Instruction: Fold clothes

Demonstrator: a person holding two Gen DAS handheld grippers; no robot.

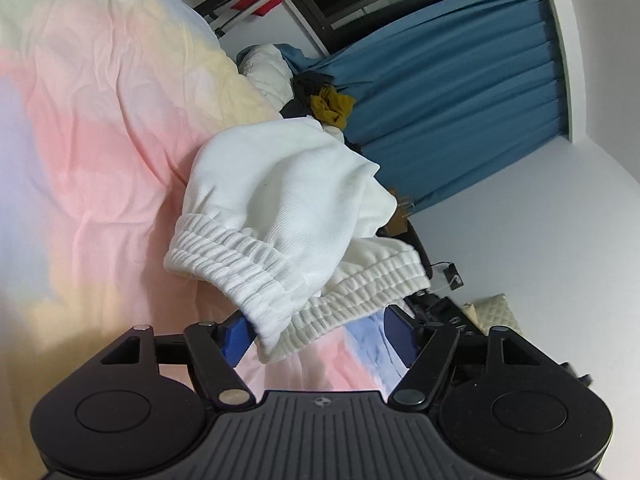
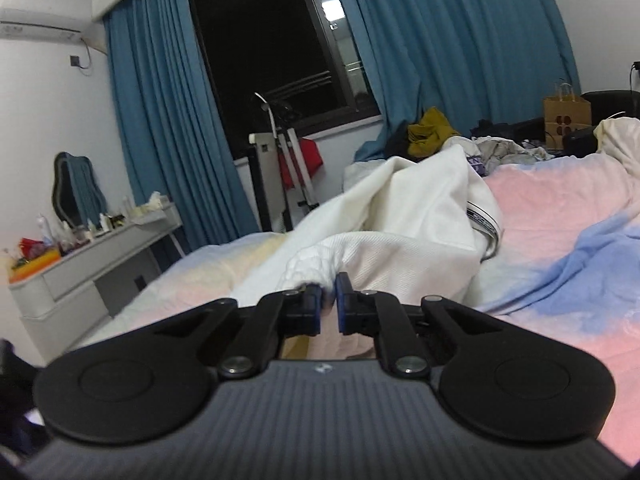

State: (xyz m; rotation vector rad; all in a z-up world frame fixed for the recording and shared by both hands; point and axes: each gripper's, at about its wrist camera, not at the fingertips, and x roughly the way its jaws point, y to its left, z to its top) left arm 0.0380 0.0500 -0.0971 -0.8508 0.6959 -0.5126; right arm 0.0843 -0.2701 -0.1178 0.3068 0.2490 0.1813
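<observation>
In the left wrist view, the white pants [image 1: 280, 200] are seen lying bunched on the bed cover [image 1: 100, 140], with the stretchy waistband [image 1: 248, 276] turned toward the camera. The left gripper [image 1: 316, 336] is held with its blue pads spread wide. One corner of the waistband hangs down between the pads, but it is not squeezed by them. No neat fold is seen yet. The pants are still in a heap, so most of the folding is judged to be left. Past the pants, a pile of other clothes [image 1: 320, 100] is seen, with a mustard-yellow piece on top. Behind that pile, a blue curtain [image 1: 460, 100] is hung on a white wall.

In the right wrist view, the same white pants [image 2: 400, 216] are seen just in front of the right gripper [image 2: 328, 300]. The blue pads are pressed nearly together, and a gathered bit of the white cloth is pinched at their tips. So one edge is thought to be held, ready to be pulled straight. The bed cover [image 2: 560, 208] under the pants is soft and wrinkled, in pink, blue and pale yellow. Far behind the pants, a dark window [image 2: 272, 52] is framed by blue curtains [image 2: 160, 120]. To the left of the pants, a grey dresser [image 2: 88, 264] with small bottles and a mirror is seen. To the right of the pants, a brown paper bag [image 2: 566, 118] is seen.
</observation>
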